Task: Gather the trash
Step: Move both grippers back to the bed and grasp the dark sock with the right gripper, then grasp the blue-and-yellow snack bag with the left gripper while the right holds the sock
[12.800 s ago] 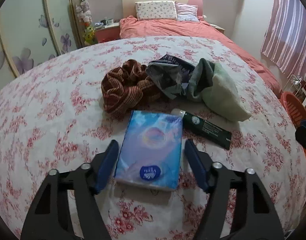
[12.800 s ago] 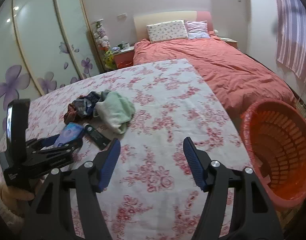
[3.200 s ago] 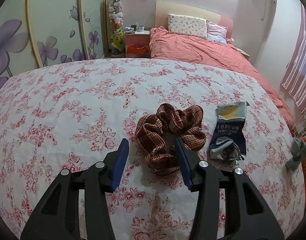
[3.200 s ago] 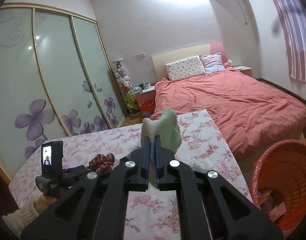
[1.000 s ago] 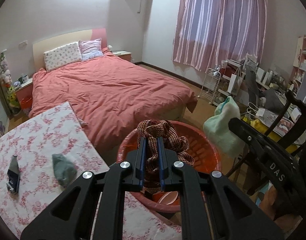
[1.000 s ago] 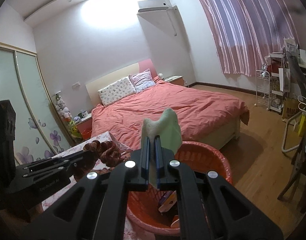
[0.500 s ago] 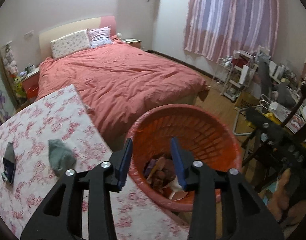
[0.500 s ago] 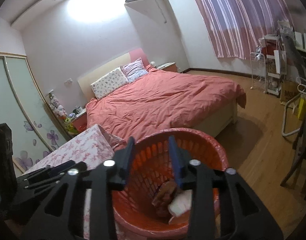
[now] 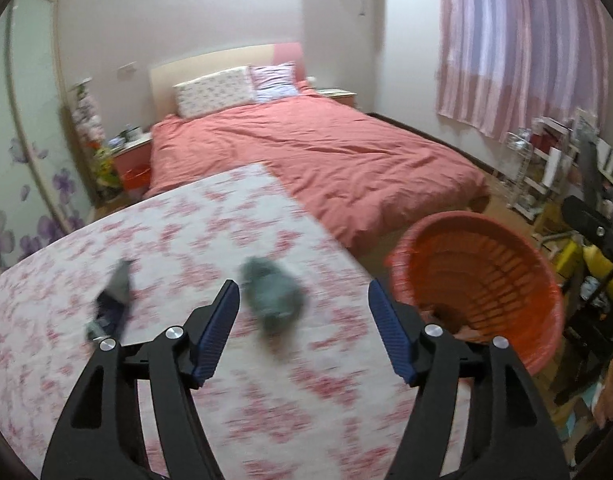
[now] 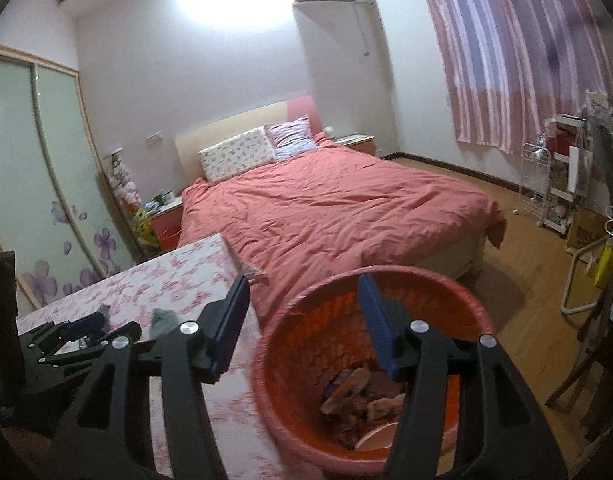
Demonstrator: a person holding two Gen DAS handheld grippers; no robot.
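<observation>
Both grippers have just been opening, jaws apart, nothing between them: left gripper [image 9: 304, 316] over the table [image 9: 266, 408], right gripper [image 10: 302, 316] over the basket [image 10: 290, 400]. Remaining trash: a grey wad [image 9: 274, 296] near the table's basket-side edge and a wrapper [image 9: 112, 300] further in. Risk: a hasty, skewed approach could nudge the wad off that edge.

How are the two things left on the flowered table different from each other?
The grey-green cloth is a soft crumpled lump; the dark blue wrapper is long, flat and narrow. The cloth lies nearer the orange basket, the wrapper farther away. Both rest on the table, ungripped.
</observation>
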